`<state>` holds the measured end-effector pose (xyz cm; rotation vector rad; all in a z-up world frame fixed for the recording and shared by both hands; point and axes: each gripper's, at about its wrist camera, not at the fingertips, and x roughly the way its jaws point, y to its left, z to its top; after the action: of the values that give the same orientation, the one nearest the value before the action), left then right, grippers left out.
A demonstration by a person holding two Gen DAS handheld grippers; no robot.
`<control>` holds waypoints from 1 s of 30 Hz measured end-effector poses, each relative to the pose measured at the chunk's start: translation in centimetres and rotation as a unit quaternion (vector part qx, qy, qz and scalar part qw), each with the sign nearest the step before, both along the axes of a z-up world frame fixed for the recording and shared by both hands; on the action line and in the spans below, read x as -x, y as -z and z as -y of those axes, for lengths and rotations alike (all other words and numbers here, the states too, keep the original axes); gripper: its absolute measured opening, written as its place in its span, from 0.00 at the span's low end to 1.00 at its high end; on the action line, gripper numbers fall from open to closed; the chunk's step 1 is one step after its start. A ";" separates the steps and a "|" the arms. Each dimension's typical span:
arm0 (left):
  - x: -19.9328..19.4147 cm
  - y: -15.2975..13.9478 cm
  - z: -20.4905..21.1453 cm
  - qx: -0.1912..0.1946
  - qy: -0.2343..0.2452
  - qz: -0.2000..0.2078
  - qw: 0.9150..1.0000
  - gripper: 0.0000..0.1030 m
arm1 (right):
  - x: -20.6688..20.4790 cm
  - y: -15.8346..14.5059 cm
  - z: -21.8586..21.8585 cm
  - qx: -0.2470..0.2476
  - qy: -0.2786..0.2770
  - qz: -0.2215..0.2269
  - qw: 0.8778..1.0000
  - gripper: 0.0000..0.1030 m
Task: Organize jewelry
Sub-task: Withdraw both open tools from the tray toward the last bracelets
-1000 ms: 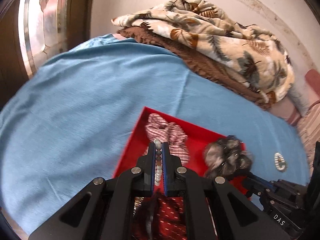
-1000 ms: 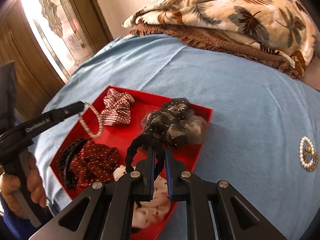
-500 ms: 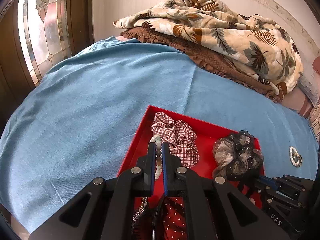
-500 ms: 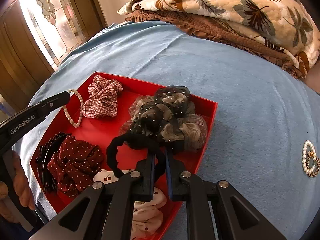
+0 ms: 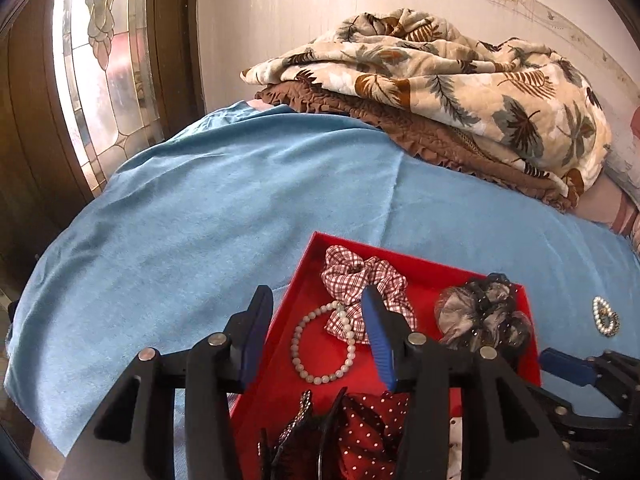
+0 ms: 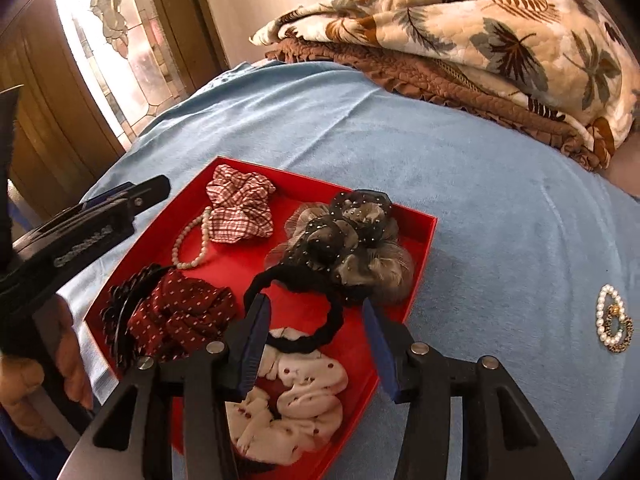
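Observation:
A red tray (image 5: 416, 263) (image 6: 424, 248) lies on the blue bedspread. In it lie a pearl bracelet (image 5: 324, 344) (image 6: 192, 242), a checked scrunchie (image 5: 364, 280) (image 6: 240, 208), a dark tulle scrunchie (image 5: 480, 316) (image 6: 352, 240), a black hair band (image 6: 304, 312), a red dotted scrunchie (image 6: 180, 316), a black claw clip (image 6: 124, 316) and a cream scrunchie (image 6: 296, 404). My left gripper (image 5: 316, 332) is open and empty just above the bracelet. My right gripper (image 6: 316, 340) is open and empty over the black band. A pearl brooch (image 5: 606, 321) (image 6: 614, 322) lies on the bedspread right of the tray.
Folded leaf-print and brown blankets (image 5: 460, 92) (image 6: 480, 40) are stacked at the back of the bed. A stained-glass door (image 5: 104, 80) stands at the left. The person's hand (image 6: 36, 384) holds the left gripper at the bed's near-left edge.
Both grippers have opened. The left let the pearl bracelet drop into the tray beside the checked scrunchie. The right let the black hair band drop into the tray.

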<state>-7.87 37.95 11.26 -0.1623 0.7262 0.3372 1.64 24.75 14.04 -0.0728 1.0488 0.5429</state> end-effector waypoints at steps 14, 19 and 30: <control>1.5 0.1 1.8 -0.047 -0.006 -0.006 0.999 0.49 | 3.1 -2.4 6.6 -0.013 0.033 0.018 0.999 0.56; 2.5 -0.4 2.6 -0.047 -0.004 0.013 0.999 0.49 | 4.4 -2.6 12.8 -0.007 0.082 0.022 0.996 0.59; 6.1 -2.4 8.0 -0.051 0.061 0.056 0.995 0.50 | 6.1 -0.6 31.2 0.027 0.256 -0.004 0.966 0.60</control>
<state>-13.95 29.91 13.62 -0.0405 0.6042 0.2463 -4.49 -6.41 14.60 0.1512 1.0399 0.0461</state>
